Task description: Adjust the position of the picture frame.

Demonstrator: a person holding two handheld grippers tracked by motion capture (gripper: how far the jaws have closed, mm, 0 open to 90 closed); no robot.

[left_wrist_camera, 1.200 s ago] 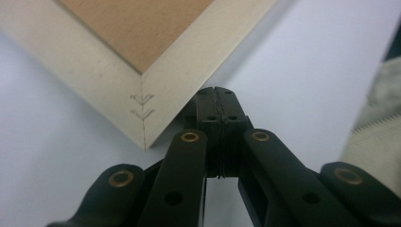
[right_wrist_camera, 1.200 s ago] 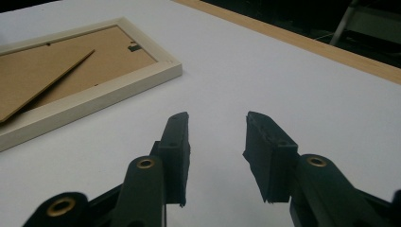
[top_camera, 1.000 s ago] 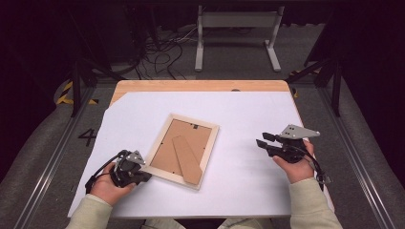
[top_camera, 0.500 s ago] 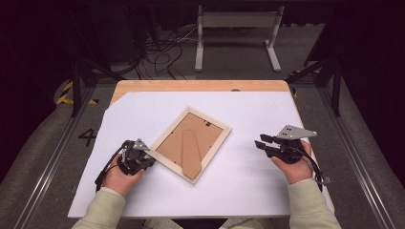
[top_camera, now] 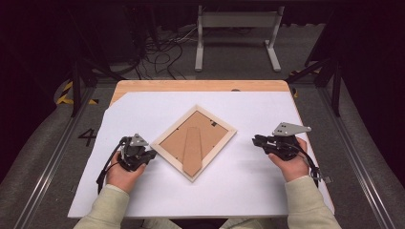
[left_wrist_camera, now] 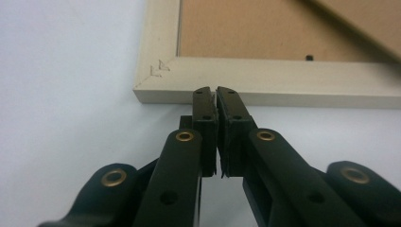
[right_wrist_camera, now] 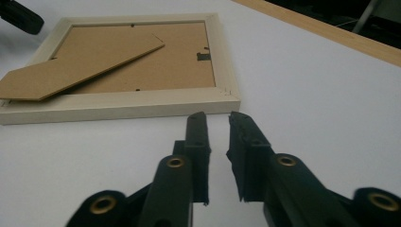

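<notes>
High view: the left gripper is resting at the near left with its jaws nearly pressed together, tips just beside the picture frame. The right gripper, empty, has just been narrowing its jaws, leaving a small gap. The frame is lying face-down, diamond-wise, mid-table.

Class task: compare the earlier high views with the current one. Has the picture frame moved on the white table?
Yes. The picture frame has turned clockwise against the white table's straight edges, from slightly tilted to a diamond pose, beside the shut left gripper.
</notes>
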